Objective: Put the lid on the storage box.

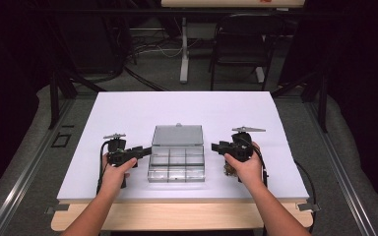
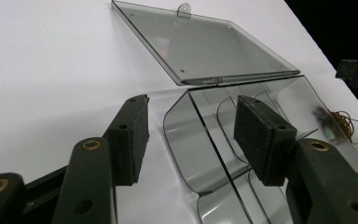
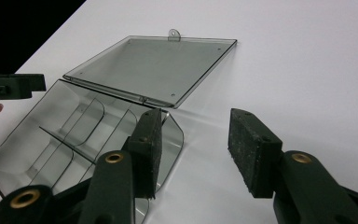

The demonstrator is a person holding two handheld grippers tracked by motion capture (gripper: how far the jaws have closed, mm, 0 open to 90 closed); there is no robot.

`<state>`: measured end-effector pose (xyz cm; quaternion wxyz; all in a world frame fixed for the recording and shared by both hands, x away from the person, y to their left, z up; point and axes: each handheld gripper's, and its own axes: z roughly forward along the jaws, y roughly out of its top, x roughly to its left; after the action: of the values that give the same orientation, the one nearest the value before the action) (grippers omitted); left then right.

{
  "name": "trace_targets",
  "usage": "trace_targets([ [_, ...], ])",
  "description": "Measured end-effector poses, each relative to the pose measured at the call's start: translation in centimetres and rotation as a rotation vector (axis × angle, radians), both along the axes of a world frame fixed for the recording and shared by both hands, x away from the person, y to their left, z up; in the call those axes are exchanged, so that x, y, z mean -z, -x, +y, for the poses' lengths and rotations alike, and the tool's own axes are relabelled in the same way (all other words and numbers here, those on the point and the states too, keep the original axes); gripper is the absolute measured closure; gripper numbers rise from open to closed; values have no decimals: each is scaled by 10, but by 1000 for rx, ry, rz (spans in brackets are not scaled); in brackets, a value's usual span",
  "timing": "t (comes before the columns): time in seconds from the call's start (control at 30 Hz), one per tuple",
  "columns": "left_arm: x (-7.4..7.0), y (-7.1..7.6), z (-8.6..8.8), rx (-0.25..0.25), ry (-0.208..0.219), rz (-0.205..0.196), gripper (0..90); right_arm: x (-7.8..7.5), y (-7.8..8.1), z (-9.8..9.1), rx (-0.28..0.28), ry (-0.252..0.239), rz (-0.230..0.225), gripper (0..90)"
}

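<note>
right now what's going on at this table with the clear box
A person holds a gripper in each hand on either side of a clear plastic compartment box on the white table. Its lid lies open, flat behind it. The left gripper has the box's side wall between its open jaws; the right gripper is open beside the other side. The compartments look empty. A small coil of wire lies beside the box.

Black two-jaw grippers [image 1: 146, 150] — brass-ringed pivots, rough dark pads, grey three-cornered top plates, trailing cables

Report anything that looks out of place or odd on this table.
A loose tangle of thin brownish wire lies on the white table beside the clear compartment box, not inside it. The box itself looks undamaged, lid open flat.
</note>
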<state>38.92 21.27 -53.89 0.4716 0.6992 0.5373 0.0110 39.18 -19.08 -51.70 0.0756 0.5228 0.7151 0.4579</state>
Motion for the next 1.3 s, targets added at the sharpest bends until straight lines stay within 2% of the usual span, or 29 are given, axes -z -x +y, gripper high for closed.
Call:
trace_targets([
  [0.23,-1,7,3,4,-3,-9,453,1,8,-4,-18,42,-14,565],
  [0.43,-1,12,4,-11,14,-27,453,0,16,-10,-24,76,-33,565],
  [0.6,-2,14,5,-9,17,-29,455,-1,20,-17,-22,74,-46,565],
  [0.67,-2,15,5,-12,15,-34,455,-1,21,-20,-22,91,-40,565],
  [0.83,-2,16,7,-2,11,-36,457,0,23,-27,-16,90,-28,568],
  [1.03,-2,18,11,-15,16,-40,460,3,26,-37,-13,132,-17,604],
  [1.17,-2,19,12,-19,17,-38,460,6,27,-46,9,127,-2,608],
  [1.3,-1,20,14,-18,14,-35,460,10,29,-51,21,101,14,602],
])
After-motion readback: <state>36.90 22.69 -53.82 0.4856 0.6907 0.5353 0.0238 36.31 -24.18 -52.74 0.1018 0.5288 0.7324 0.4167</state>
